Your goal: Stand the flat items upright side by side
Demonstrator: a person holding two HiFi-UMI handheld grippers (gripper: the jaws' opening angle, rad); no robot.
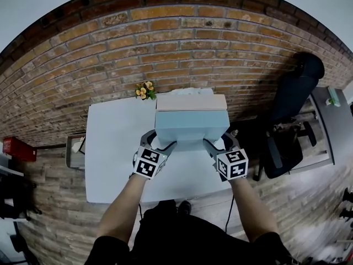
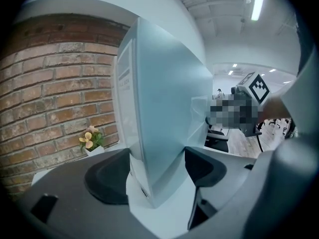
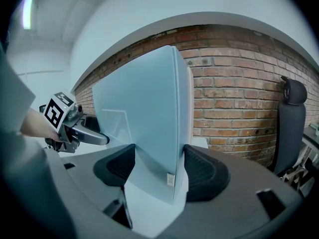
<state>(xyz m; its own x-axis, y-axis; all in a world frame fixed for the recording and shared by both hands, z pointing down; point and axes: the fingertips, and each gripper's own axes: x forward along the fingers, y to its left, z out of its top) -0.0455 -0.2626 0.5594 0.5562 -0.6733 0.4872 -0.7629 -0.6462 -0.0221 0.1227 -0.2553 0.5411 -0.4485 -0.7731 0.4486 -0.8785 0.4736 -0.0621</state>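
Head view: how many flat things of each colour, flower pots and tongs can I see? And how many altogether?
blue flat item: 1
tan flat item: 1
flower pot: 1
tongs: 2, left tongs and right tongs, both clamped on the blue flat item
total: 5

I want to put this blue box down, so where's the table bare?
Bare: the left of the table, between the flower pot and the near edge, plus the near strip under both claws. Crowded: far middle-right, where the blue box, gripped by the left claw and right claw, is before the tan box.
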